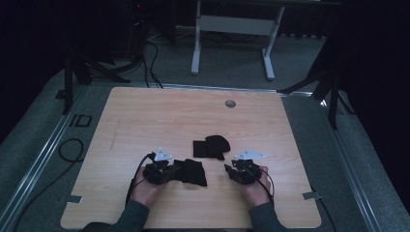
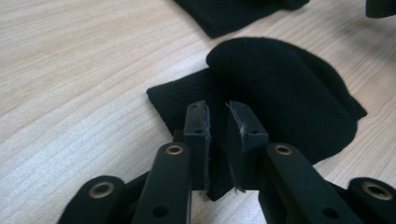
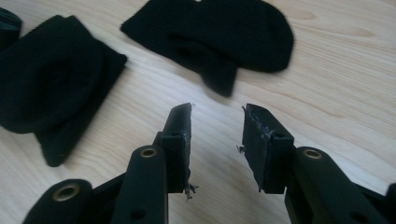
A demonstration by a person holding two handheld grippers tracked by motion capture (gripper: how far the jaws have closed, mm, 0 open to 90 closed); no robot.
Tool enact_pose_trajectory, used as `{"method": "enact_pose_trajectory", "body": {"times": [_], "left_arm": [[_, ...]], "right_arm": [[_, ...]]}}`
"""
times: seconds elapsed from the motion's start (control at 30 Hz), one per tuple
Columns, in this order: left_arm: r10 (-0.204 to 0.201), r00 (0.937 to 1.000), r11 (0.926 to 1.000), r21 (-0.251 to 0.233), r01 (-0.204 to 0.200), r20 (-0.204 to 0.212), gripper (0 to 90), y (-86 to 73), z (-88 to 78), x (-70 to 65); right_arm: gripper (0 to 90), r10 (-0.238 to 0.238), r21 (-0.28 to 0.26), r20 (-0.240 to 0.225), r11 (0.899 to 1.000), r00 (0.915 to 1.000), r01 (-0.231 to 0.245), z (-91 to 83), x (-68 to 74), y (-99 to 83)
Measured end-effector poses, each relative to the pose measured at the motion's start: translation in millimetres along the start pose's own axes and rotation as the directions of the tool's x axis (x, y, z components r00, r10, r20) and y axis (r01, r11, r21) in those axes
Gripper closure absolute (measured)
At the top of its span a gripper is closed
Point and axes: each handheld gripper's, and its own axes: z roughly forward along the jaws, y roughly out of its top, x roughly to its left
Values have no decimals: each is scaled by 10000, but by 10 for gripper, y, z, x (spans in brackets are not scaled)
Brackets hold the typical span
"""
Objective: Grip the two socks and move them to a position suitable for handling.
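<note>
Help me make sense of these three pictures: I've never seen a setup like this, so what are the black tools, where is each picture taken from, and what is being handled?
No robot here: a person sits at a wooden table and holds a hand tool with two black jaws in each hand. The wide picture comes from a camera above, looking forward and down. There the left gripper is at the left and the right gripper at the right. The two close pictures come from small cameras riding on each tool, looking along its jaws.

Two black socks lie on the table. The near sock is pinched at its ribbed cuff by the left gripper, whose pads are closed on the fabric. The far sock lies folded and untouched farther up the table. The right gripper's jaws stand apart over bare wood with nothing between them.
</note>
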Motion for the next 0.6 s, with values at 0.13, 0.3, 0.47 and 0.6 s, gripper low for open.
{"method": "enact_pose_trajectory", "body": {"times": [0.13,0.3,0.47,0.6], "left_arm": [[142,9998,9994,317,-139,-101,854,-3,43,-11],[255,9995,9989,388,-247,-188,891,1,63,-27],[309,9993,9989,370,-301,-204,896,4,84,-71],[438,9989,9983,384,-432,-155,896,7,95,-102]], "right_arm": [[604,-100,26,-204,9999,9997,100,21,75,14],[587,-147,34,-480,9999,9987,149,41,175,33],[574,-149,42,-777,9999,9969,152,59,262,52],[568,-183,79,-1076,9998,9940,193,88,341,56]]}}
